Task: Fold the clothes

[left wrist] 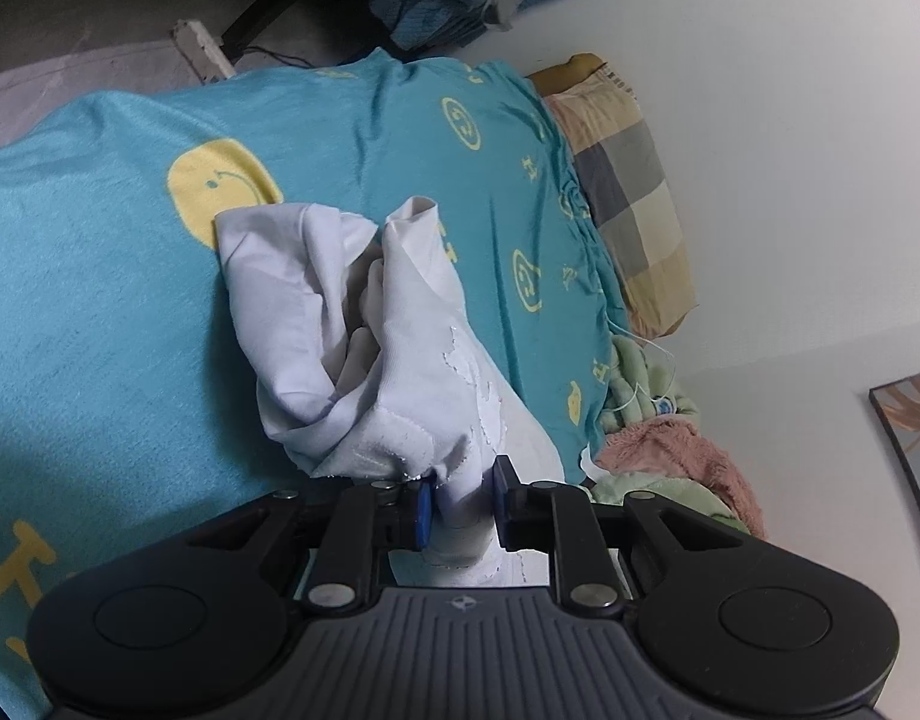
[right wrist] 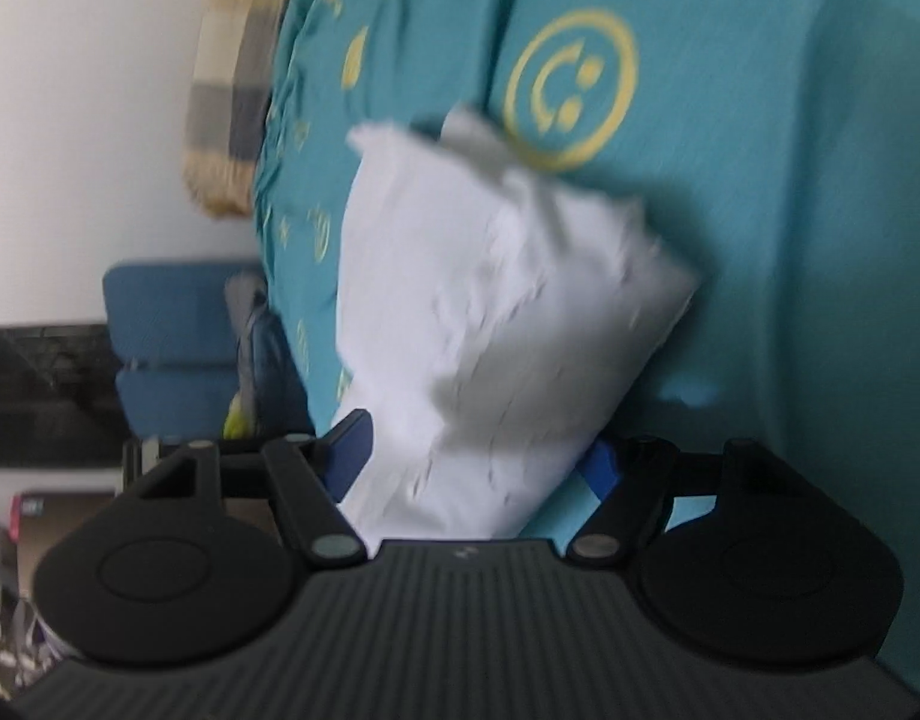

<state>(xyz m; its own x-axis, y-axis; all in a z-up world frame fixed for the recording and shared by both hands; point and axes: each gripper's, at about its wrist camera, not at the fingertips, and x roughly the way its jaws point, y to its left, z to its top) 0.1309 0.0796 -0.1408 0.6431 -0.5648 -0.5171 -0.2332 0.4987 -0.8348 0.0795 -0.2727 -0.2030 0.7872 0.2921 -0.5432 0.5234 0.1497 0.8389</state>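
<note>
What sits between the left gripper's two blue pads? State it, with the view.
A bunched fold of the white garment sits between the left gripper pads, pinched there. The left wrist view shows it.

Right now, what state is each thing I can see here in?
White garment: bunched and creased, not yet folded, lying on the bedsheet.
Left gripper: shut on the white garment, pinching a fold.
Right gripper: jaws wide, cloth lying between them; the blur hides whether it grips.
Teal bedsheet: spread out, wrinkled near the checked pillow.
</note>
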